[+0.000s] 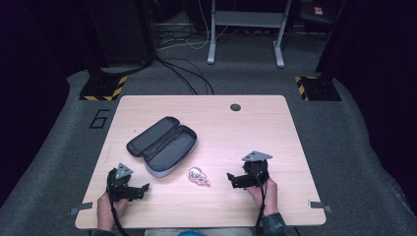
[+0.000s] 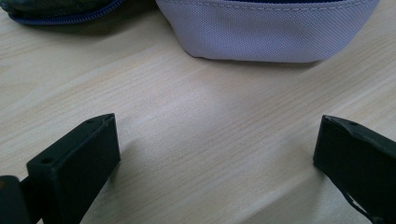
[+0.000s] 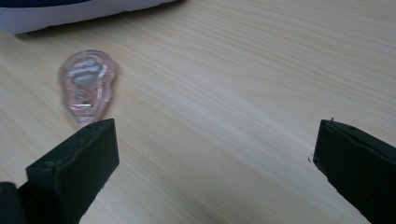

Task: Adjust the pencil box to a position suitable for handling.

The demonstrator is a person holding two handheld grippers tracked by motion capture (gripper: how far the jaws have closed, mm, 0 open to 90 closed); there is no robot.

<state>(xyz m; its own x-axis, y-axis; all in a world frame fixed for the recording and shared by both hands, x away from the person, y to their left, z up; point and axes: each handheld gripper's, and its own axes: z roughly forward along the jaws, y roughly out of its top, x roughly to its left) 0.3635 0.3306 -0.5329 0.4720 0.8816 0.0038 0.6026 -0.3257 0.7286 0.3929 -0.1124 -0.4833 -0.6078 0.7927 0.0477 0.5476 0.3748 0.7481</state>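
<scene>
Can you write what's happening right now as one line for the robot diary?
left gripper: open, empty | right gripper: open, empty | pink tape dispenser: on table between them | pencil case: unzipped

A small, clear pink plastic, teardrop-shaped correction-tape dispenser [image 1: 198, 175] is seen lying flat on the light wooden surface [image 1: 255, 128], near its front middle, narrow tip toward the front edge. Just beside it, apart, an oblong fabric pencil case [image 1: 163, 145] with a pale lilac-grey shell and dark lining is laid fully unzipped, lid folded back flat, set diagonally.
</scene>
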